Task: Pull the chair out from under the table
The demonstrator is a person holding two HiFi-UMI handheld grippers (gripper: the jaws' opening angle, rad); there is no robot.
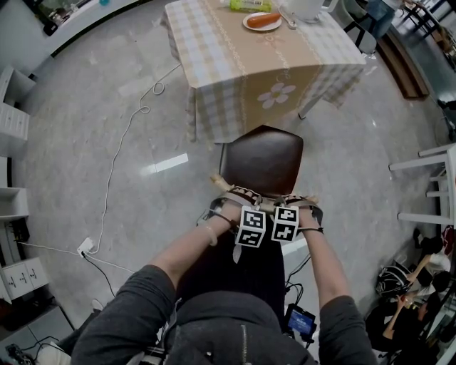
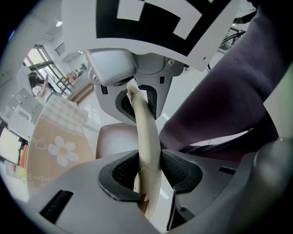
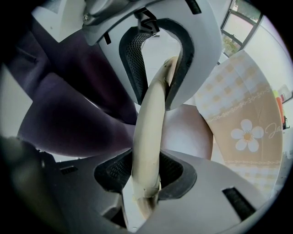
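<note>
The chair has a dark brown seat (image 1: 260,160) and a cream top rail (image 1: 226,186) on its backrest. It stands in front of the table (image 1: 214,43), which wears a checked cloth with a flower; the seat's far edge lies near the cloth's hem. My left gripper (image 1: 239,203) and right gripper (image 1: 293,207) sit side by side on the rail, both pointing steeply down. In the left gripper view the pads of the left gripper (image 2: 149,171) press on the rail (image 2: 146,132). The right gripper (image 3: 146,173) clamps the rail (image 3: 149,132) the same way.
A plate (image 1: 262,20) and a green bottle (image 1: 249,5) are on the table. A white cable (image 1: 121,157) runs across the floor to a power strip (image 1: 85,246). White shelves (image 1: 11,121) stand at the left, a white frame (image 1: 427,185) and bags (image 1: 399,281) at the right.
</note>
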